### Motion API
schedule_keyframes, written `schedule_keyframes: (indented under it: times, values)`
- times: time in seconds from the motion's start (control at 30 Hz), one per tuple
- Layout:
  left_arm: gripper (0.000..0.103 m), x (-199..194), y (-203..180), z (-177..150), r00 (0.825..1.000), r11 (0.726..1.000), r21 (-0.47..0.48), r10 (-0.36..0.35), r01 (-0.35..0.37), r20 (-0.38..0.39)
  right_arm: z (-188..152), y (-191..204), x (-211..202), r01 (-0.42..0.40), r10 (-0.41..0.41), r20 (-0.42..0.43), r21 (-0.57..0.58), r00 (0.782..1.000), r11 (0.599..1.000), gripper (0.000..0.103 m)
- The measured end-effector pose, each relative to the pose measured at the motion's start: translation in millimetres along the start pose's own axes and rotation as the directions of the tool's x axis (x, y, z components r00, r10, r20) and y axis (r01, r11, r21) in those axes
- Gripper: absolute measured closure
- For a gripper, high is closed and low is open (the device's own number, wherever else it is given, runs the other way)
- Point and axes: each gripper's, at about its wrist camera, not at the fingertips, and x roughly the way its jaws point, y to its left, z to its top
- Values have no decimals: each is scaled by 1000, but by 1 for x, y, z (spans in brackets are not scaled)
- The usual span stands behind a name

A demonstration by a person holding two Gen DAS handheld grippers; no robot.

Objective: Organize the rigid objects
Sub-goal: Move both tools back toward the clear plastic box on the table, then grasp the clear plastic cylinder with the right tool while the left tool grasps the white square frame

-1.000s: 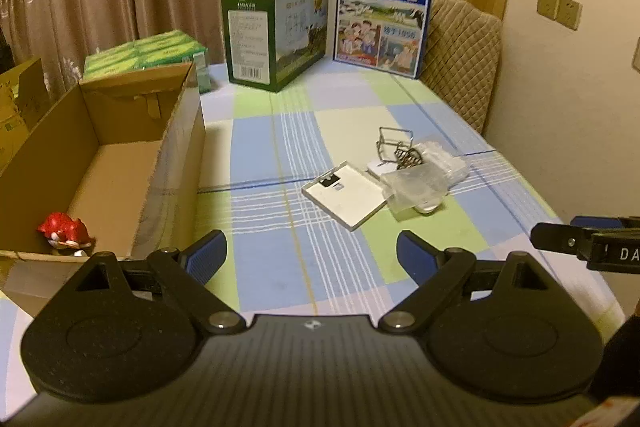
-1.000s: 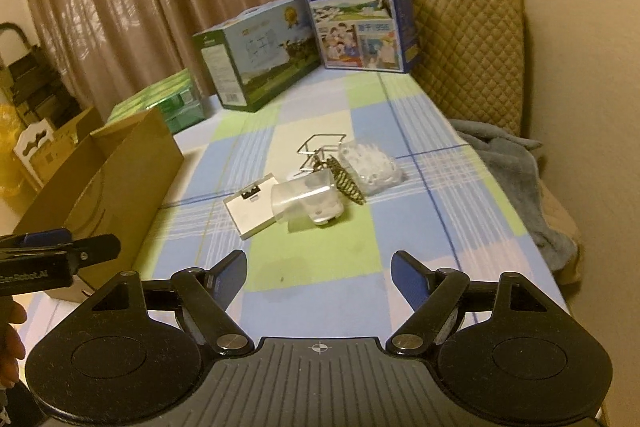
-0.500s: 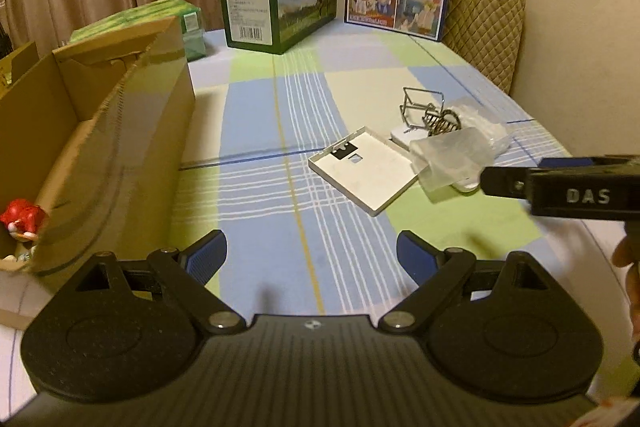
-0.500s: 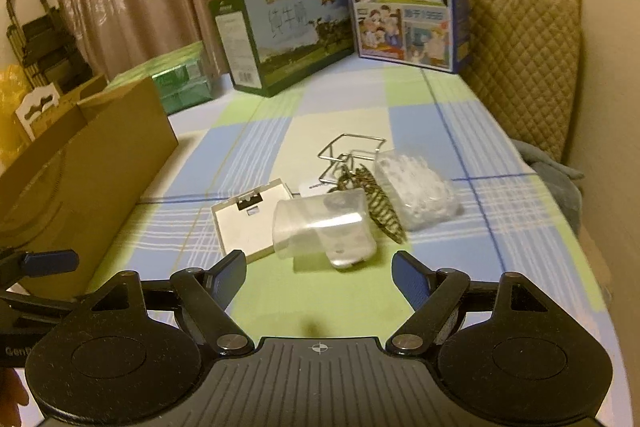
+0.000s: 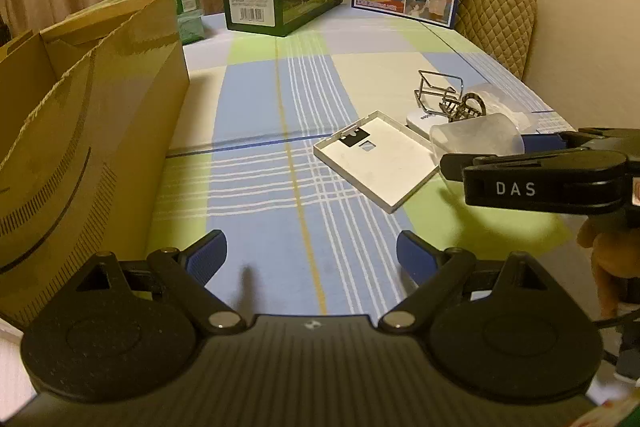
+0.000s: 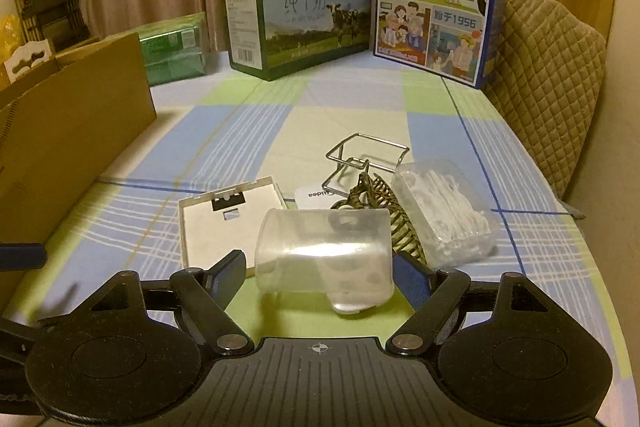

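A clear plastic cup (image 6: 324, 251) lies on its side on the checked tablecloth. My right gripper (image 6: 320, 273) is open, its blue fingertips on either side of the cup. Behind it lie a flat white tray (image 6: 228, 219), a white remote (image 6: 314, 197), a wire rack (image 6: 366, 157), a dark spring clip (image 6: 384, 203) and a clear box of floss picks (image 6: 444, 215). My left gripper (image 5: 310, 253) is open and empty over bare cloth. The tray (image 5: 376, 159), cup (image 5: 476, 137) and right gripper (image 5: 532, 163) show in the left wrist view.
An open cardboard box (image 5: 92, 115) stands at the left. Two milk cartons (image 6: 304, 15) (image 6: 436, 3) and green packs (image 6: 172, 47) stand at the table's far end. A padded chair (image 6: 552, 79) is at the right edge.
Both grippers have moved forward and lower. The right gripper has come up to the lying cup and now straddles it. The box interior has left the left view.
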Motion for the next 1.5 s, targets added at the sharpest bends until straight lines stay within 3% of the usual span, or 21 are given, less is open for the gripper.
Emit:
schedule_keyframes:
  times: [0.13, 0.43, 0.6, 0.73, 0.9, 0.97, 1.07, 1.5]
  values:
    - [13, 2, 0, 1, 1000, 1000, 1, -2, 2, 0, 1, 0, 1, 7, -7, 9, -9, 1000, 1000, 34]
    - [15, 18, -21, 14, 998, 997, 53, -51, 50, 22, 5, -18, -20, 37, -37, 8, 37, 999, 999, 35]
    - [28, 31, -38, 20, 994, 984, 150, -99, 91, 41, 6, -33, -36, 52, -53, 18, 78, 998, 996, 35]
    - [57, 42, -49, 23, 990, 970, 207, -135, 127, 26, 3, -45, -41, 65, -67, 10, 116, 998, 991, 35]
    - [75, 52, -57, 27, 984, 950, 262, -179, 172, 6, 2, -50, -41, 69, -70, 3, 136, 998, 988, 35]
    - [91, 58, -60, 28, 982, 943, 275, -186, 187, -30, 2, -50, -41, 67, -68, 0, 140, 998, 988, 35]
    - [98, 57, -58, 26, 981, 941, 276, -188, 195, -52, 0, -51, -42, 64, -64, -7, 151, 998, 987, 35]
    - [100, -11, -52, -24, 957, 950, 135, -270, 283, -106, -21, -38, -67, 12, -6, -39, 161, 999, 987, 35]
